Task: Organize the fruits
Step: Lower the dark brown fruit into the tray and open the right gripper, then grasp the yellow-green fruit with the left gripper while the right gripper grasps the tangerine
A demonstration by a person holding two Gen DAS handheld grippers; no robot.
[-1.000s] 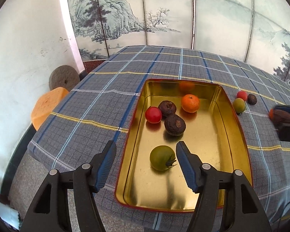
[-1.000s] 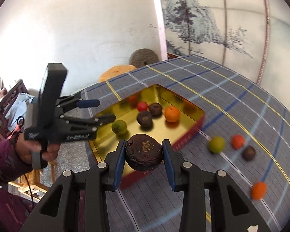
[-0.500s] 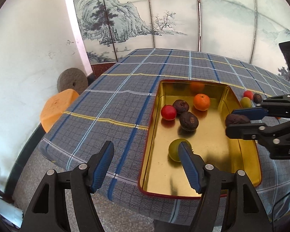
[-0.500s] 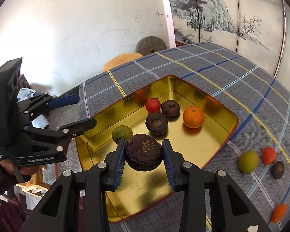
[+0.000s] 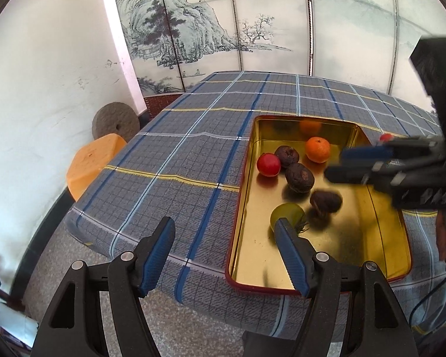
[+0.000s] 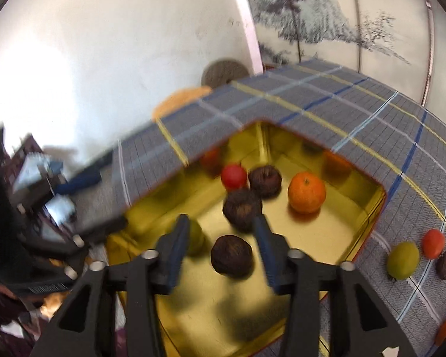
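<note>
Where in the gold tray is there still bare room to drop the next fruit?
The near end of the tray, between the green fruit and the front rim, is bare, and so is the strip along its right wall. The far half is crowded: orange, red fruit, dark fruits.

The room is bright with soft daylight. It seems to come through the pale painted screen at the back. The gold tray shines and shows fuzzy copies of the fruit on its walls. Dark soft shadows lie under the fruit. The left wrist view is mostly sharp. The right wrist view is smeared by blur, most on its left side. Both views bend at the edges, with black corners.
</note>
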